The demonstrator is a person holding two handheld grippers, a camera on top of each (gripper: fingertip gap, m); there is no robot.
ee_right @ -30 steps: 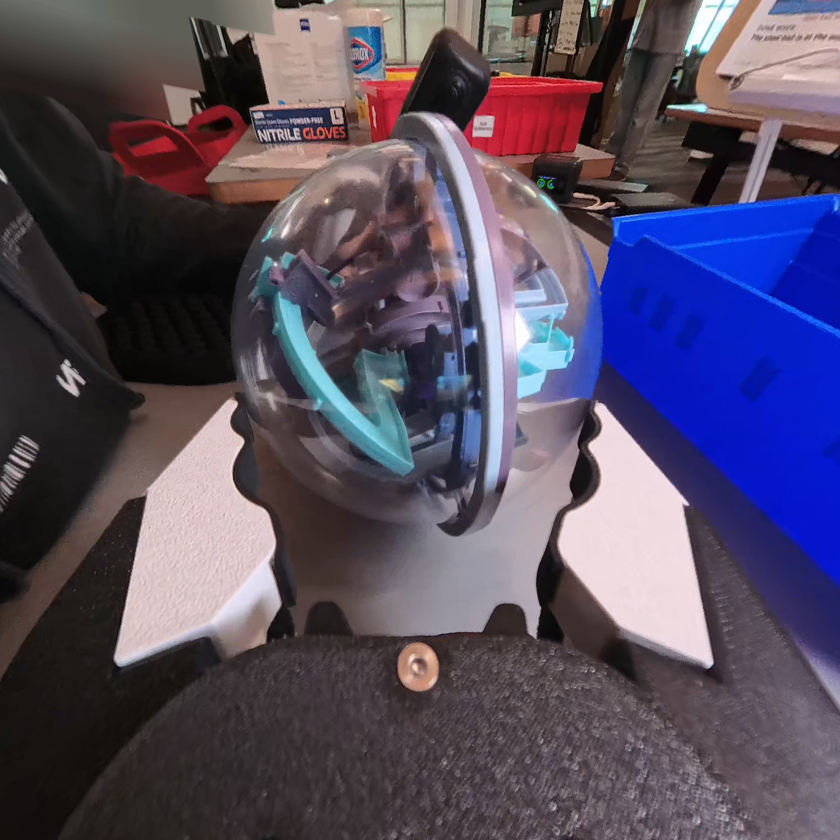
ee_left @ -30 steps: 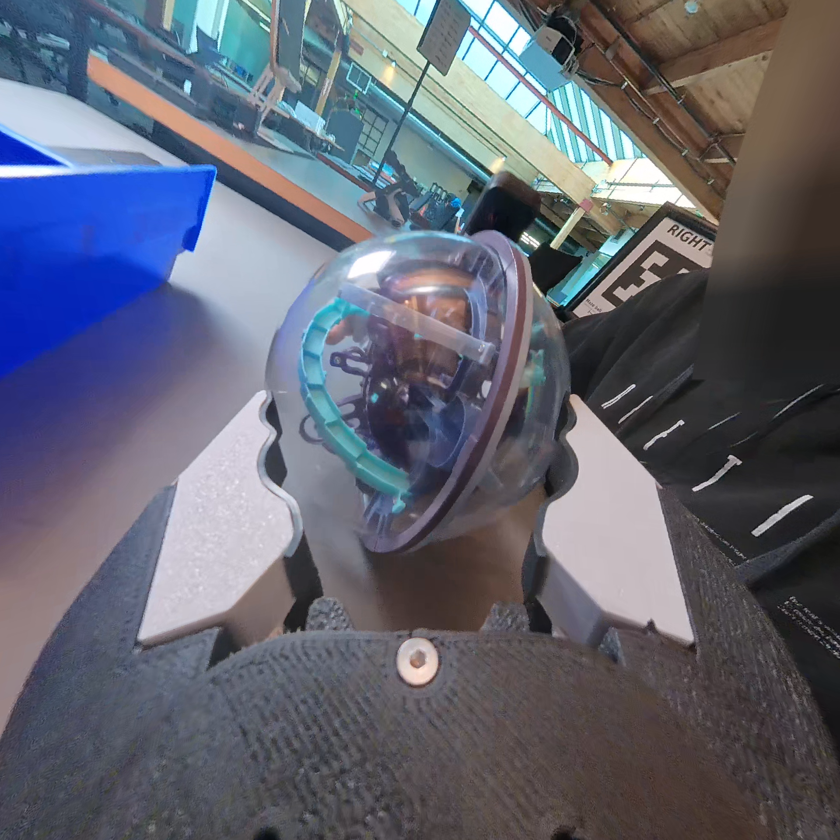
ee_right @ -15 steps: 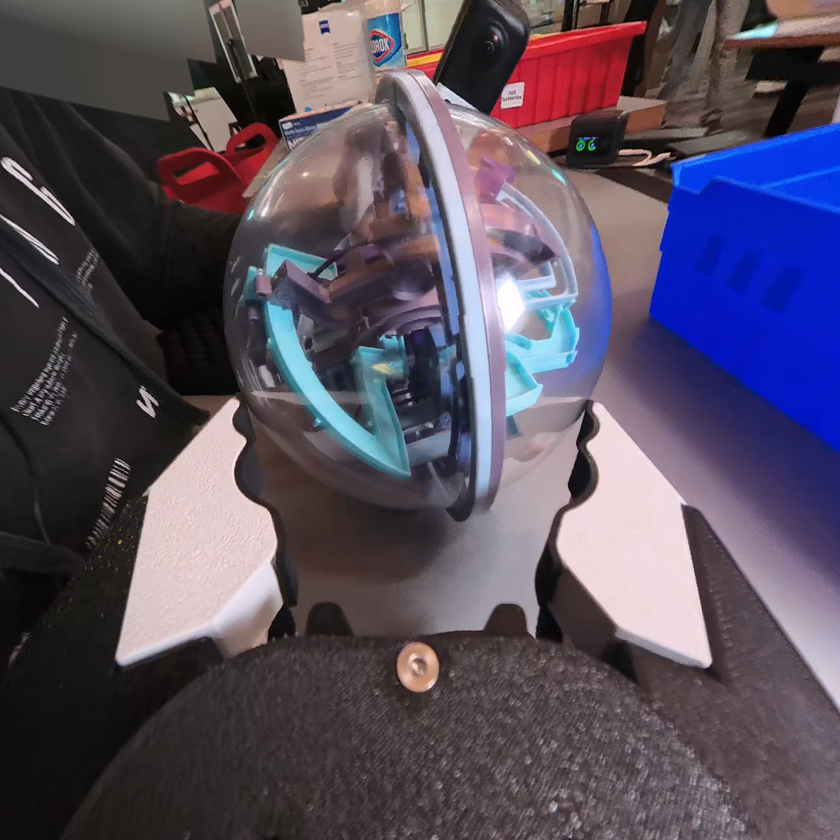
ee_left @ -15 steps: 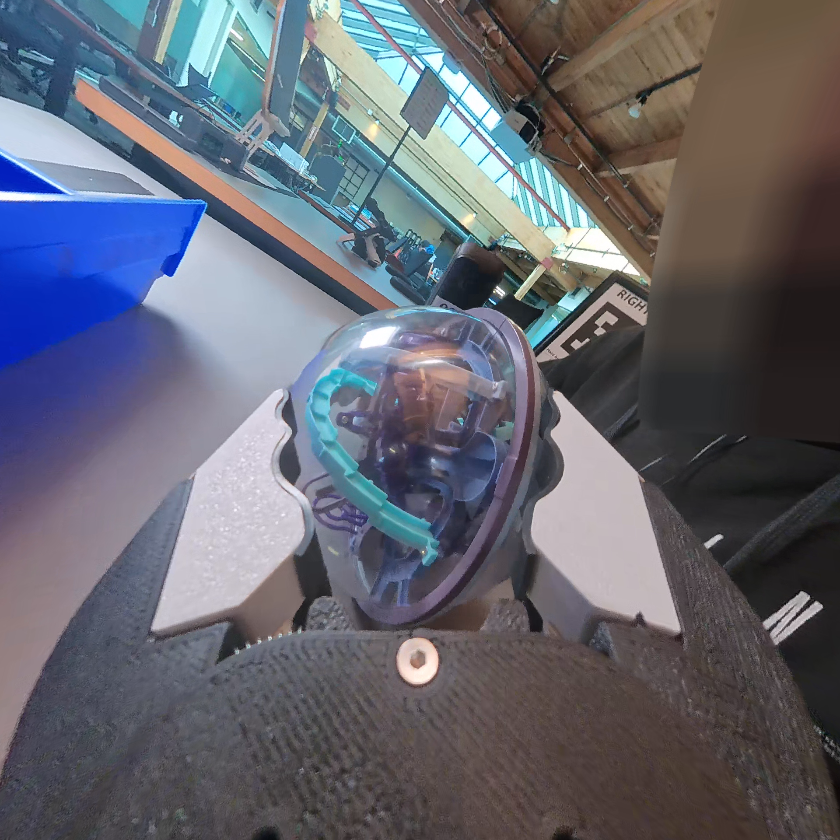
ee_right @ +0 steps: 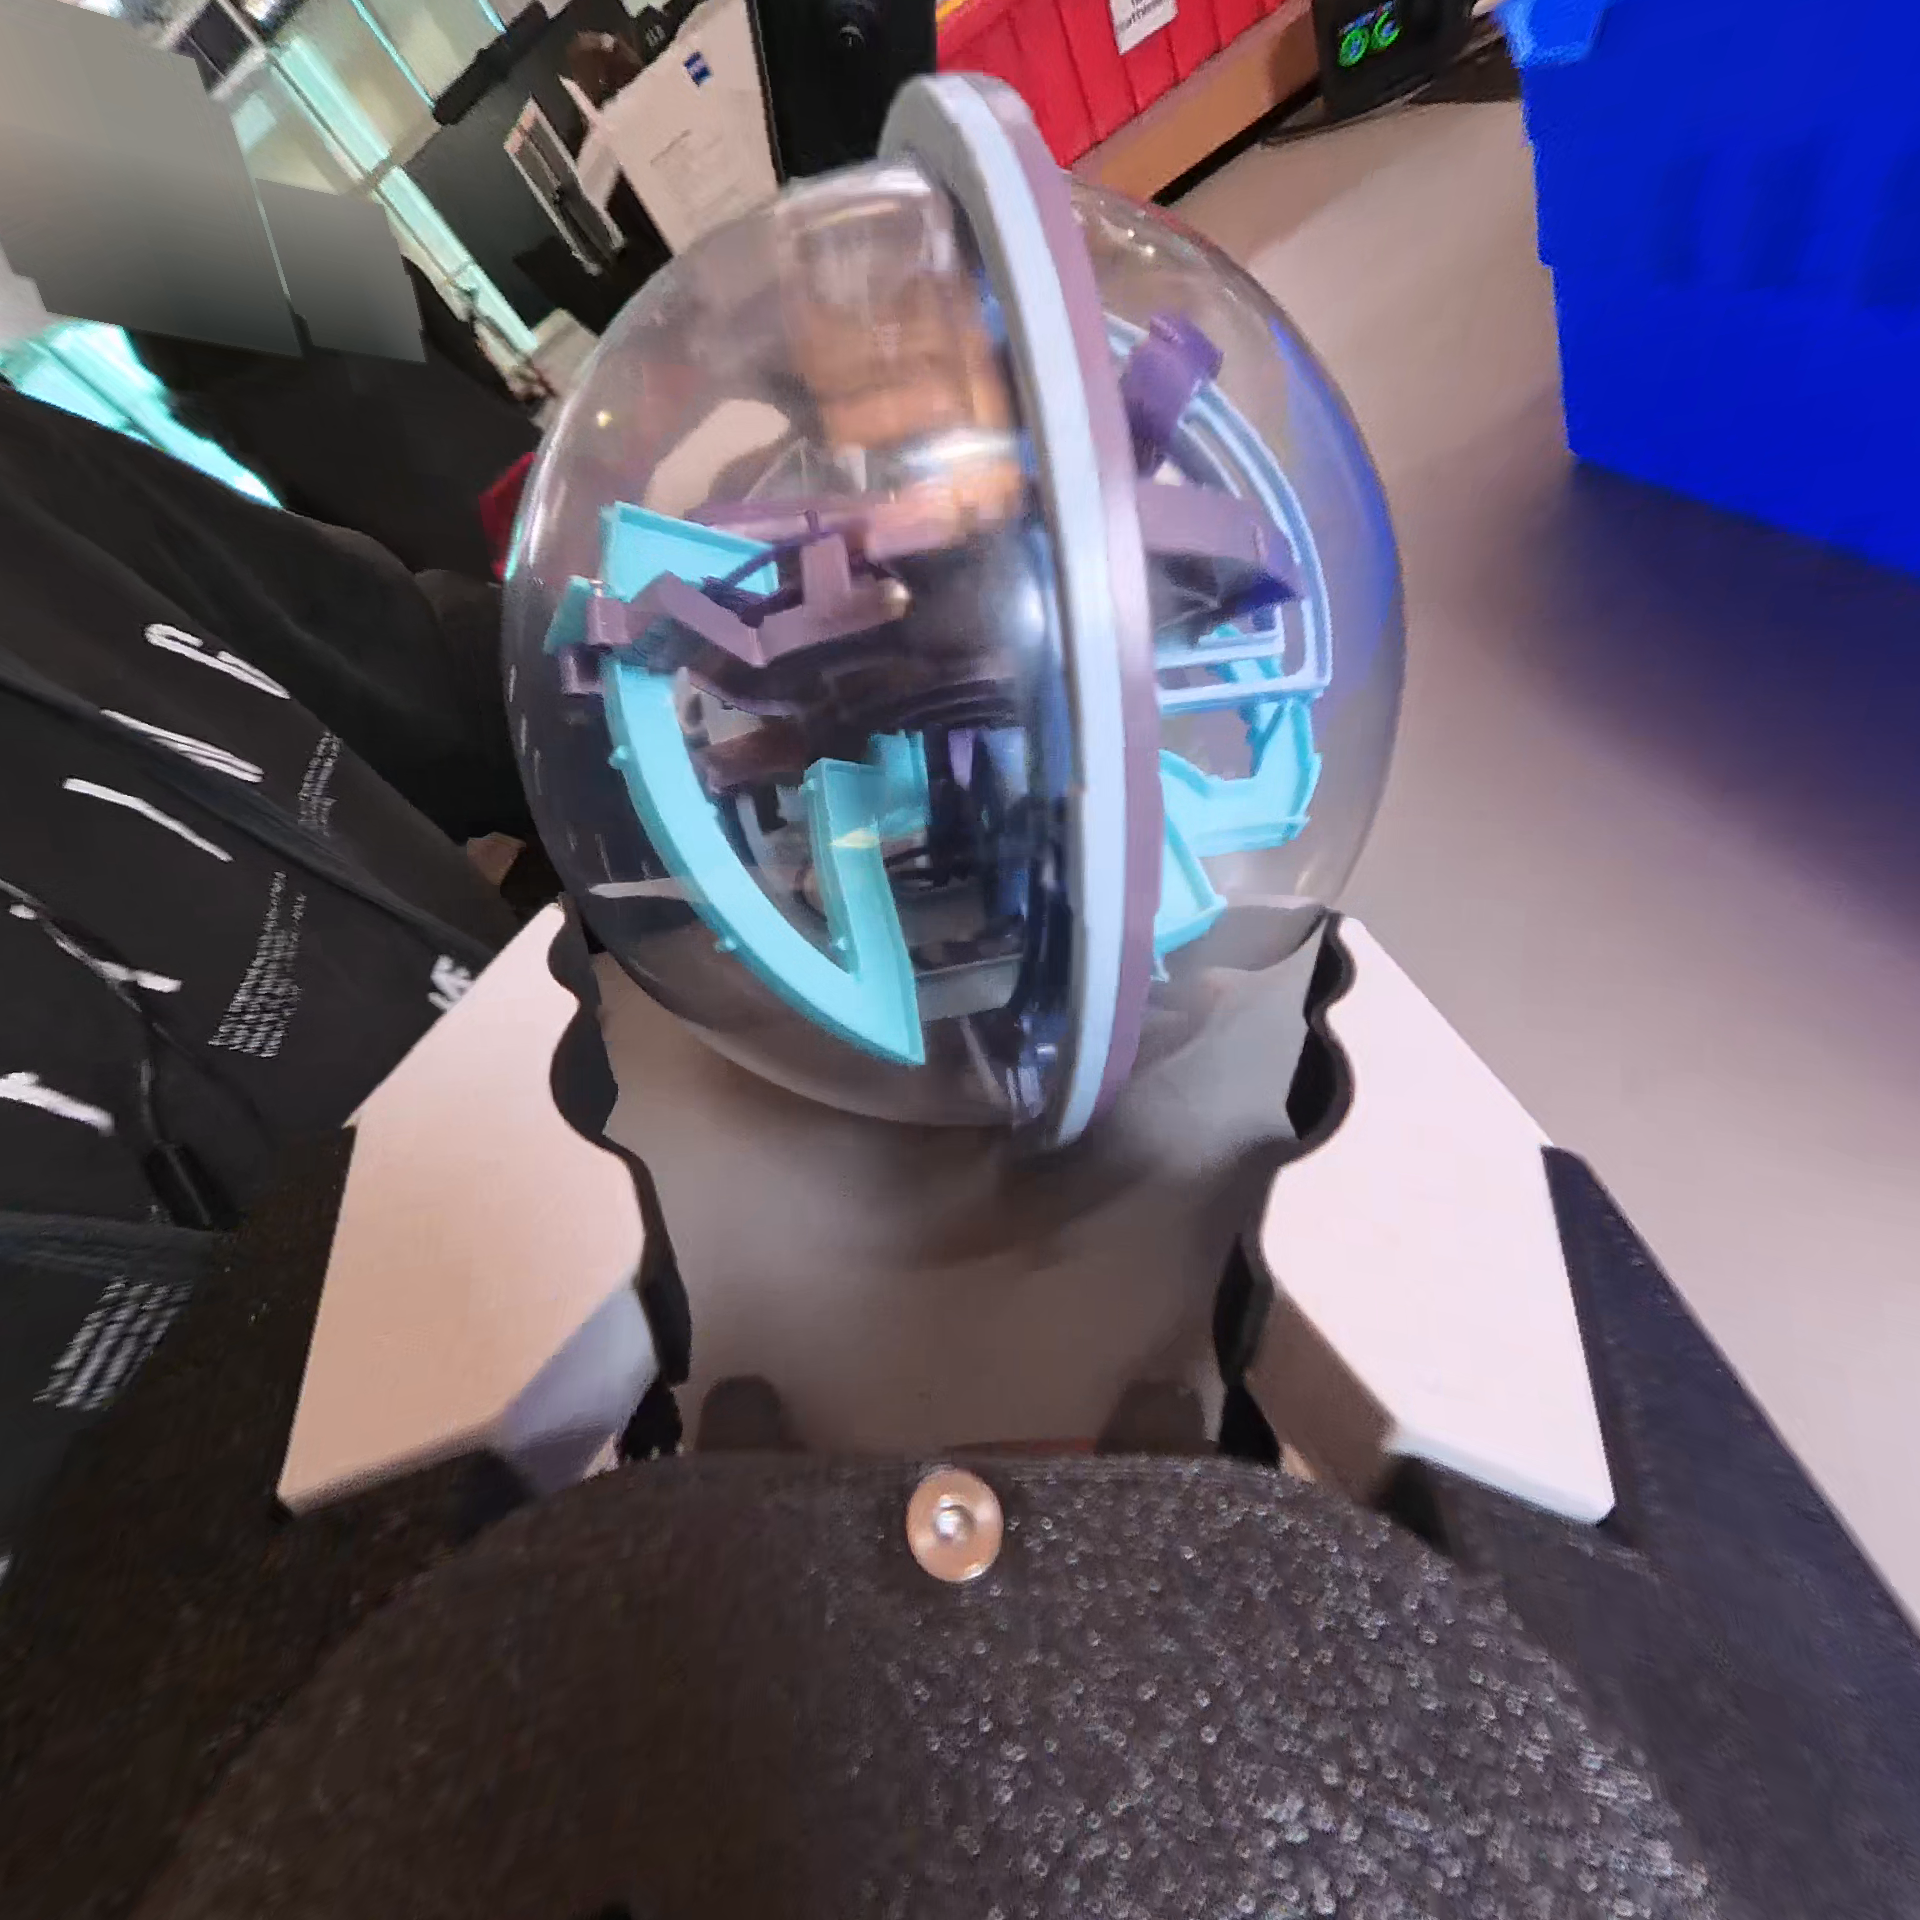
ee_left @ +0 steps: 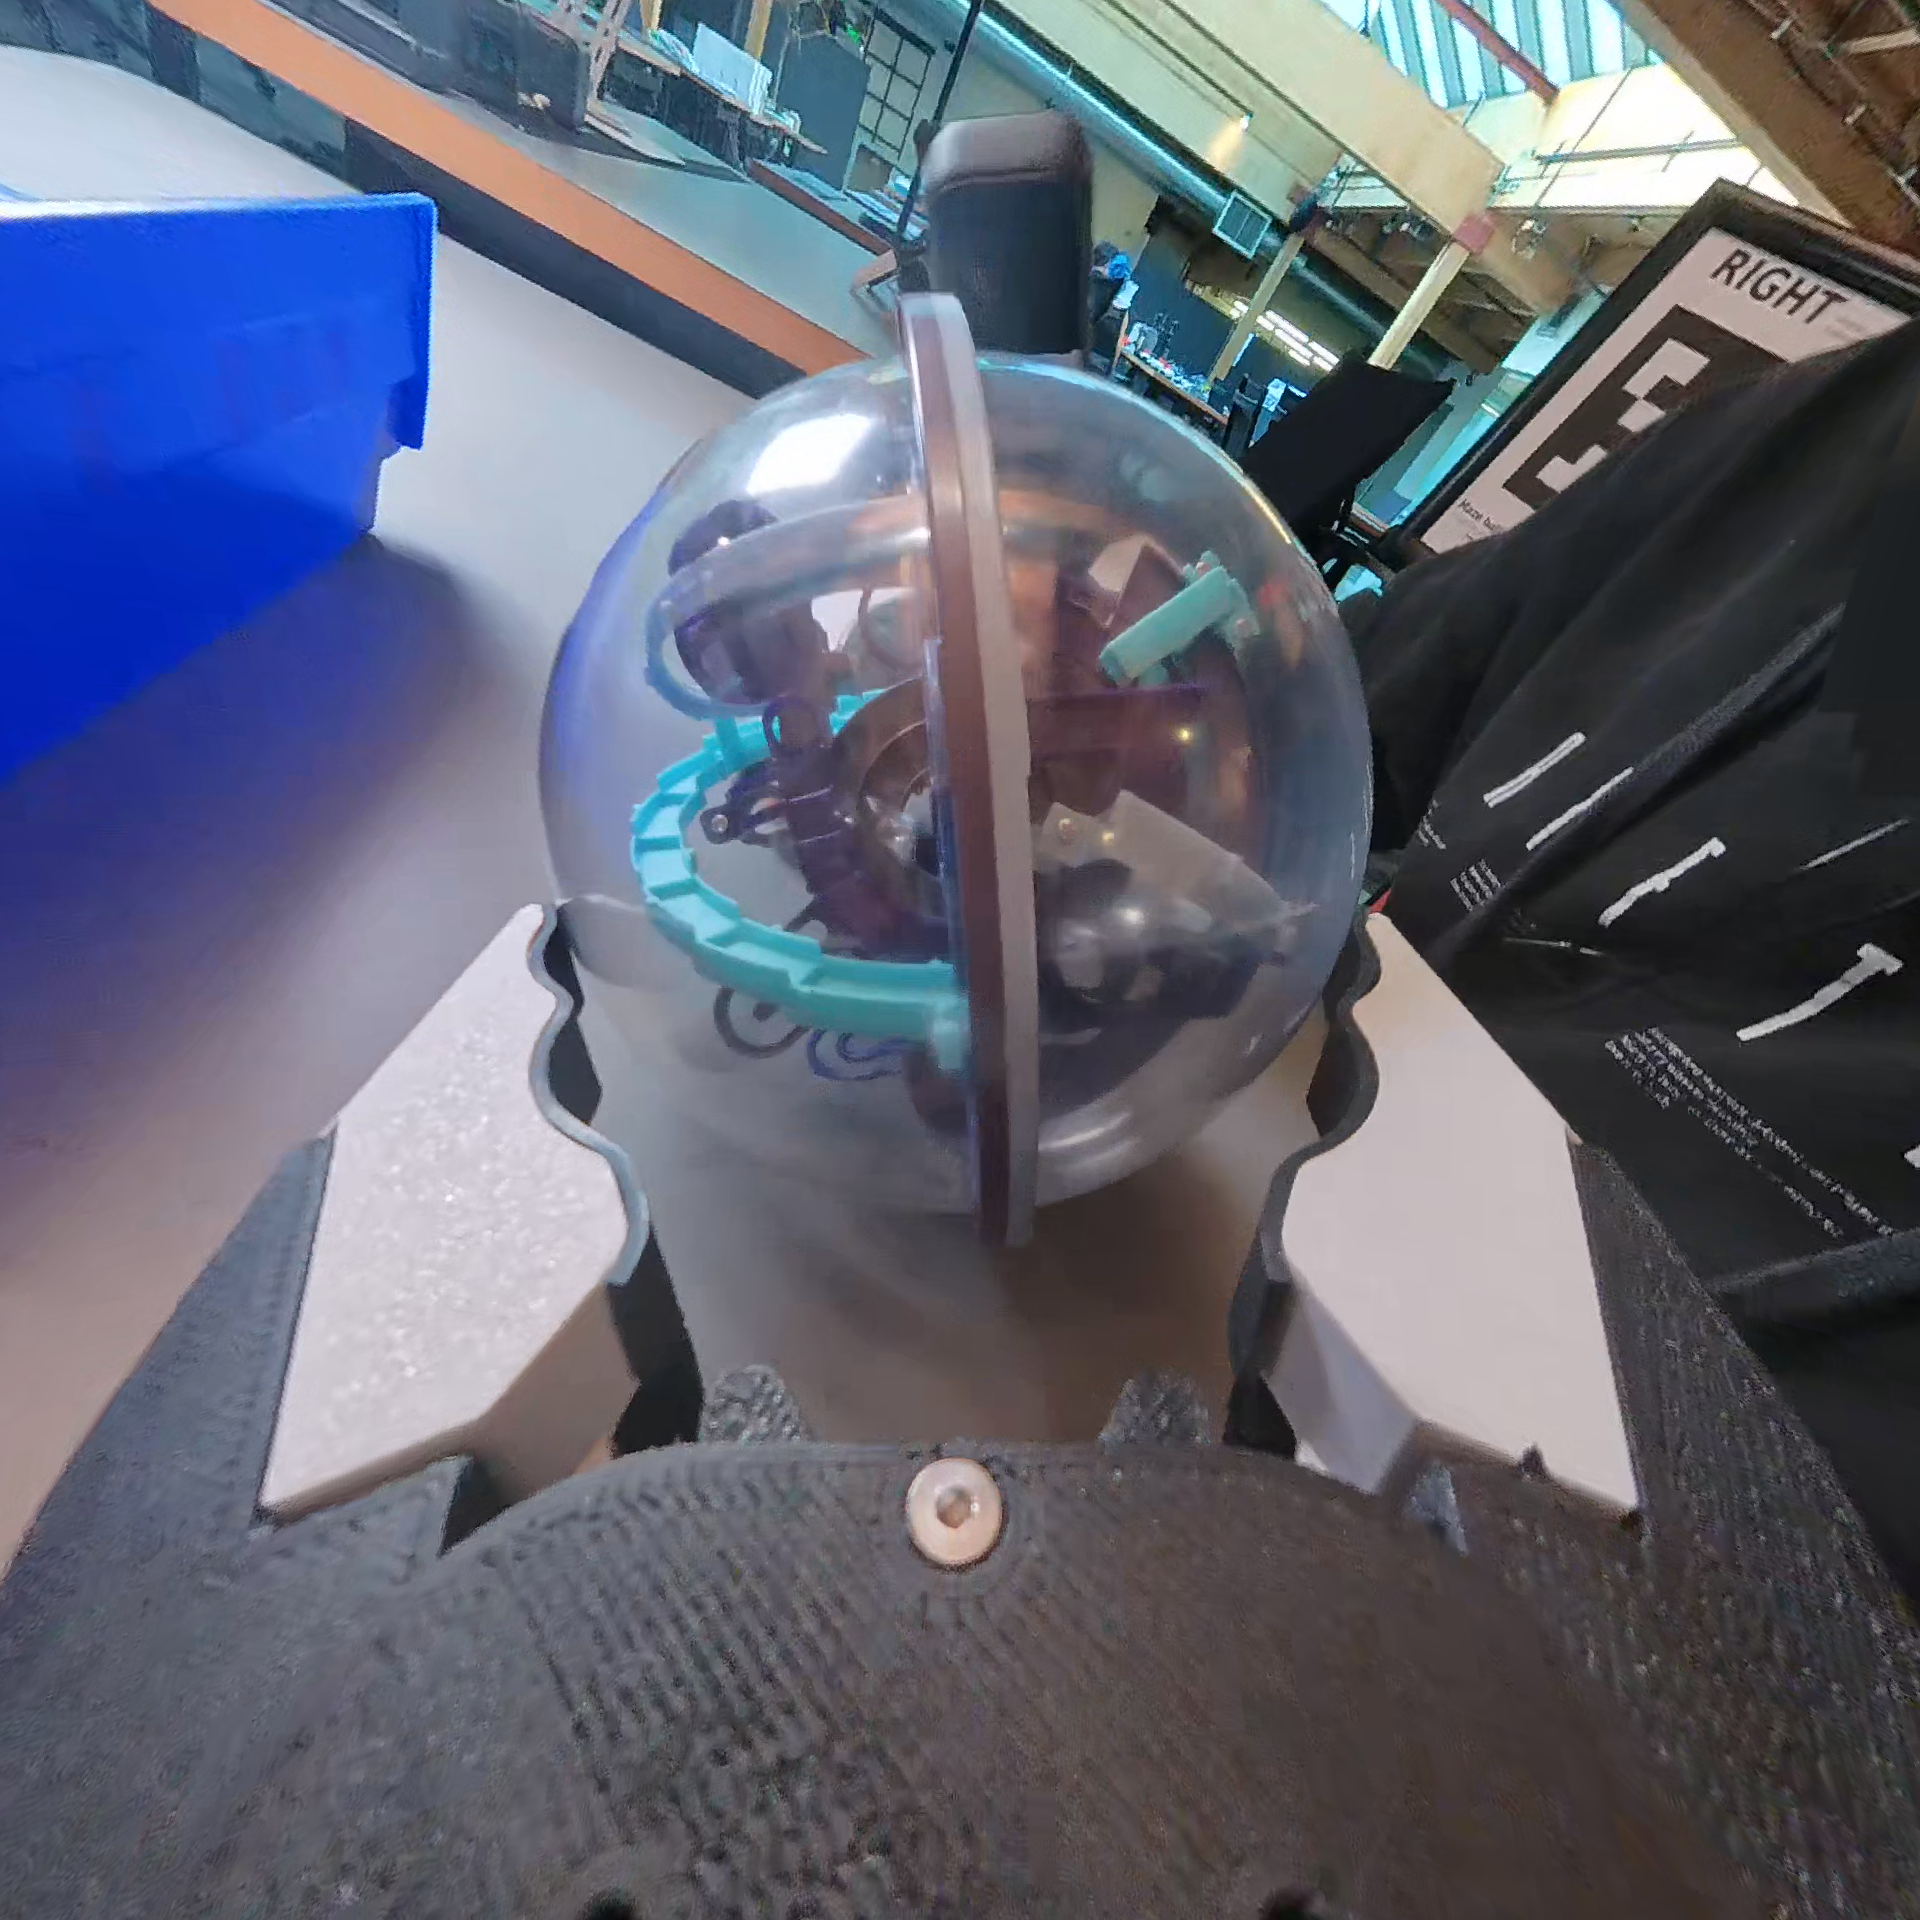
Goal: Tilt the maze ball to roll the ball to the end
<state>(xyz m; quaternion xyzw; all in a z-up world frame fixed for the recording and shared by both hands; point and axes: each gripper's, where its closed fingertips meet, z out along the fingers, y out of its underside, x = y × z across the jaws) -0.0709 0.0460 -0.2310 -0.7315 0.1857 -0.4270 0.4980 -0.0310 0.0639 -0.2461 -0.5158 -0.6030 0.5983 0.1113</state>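
Observation:
The maze ball (ee_left: 831, 790) is a clear sphere with teal and purple tracks inside and a purple rim around its middle. It is held a little above the grey table. My left gripper (ee_left: 951, 935) is shut on the maze ball, with its two white fingertips pressing the ball's lower sides. My right gripper (ee_right: 951, 935) is shut on the same maze ball (ee_right: 790, 665) from the opposite side. The rim stands nearly upright in the left wrist view and leans slightly in the right wrist view. I cannot make out the small ball inside.
A blue bin (ee_left: 187, 395) stands on the table beside the ball; it also shows in the right wrist view (ee_right: 1745, 260). A person's black garment (ee_left: 1662, 831) is close on the other side. Red crates (ee_right: 1143, 52) sit far back.
Both grippers have turned the maze ball: its rim has gone from leaning to nearly upright in the left wrist view. The ball now sits farther out, at the left fingertips.

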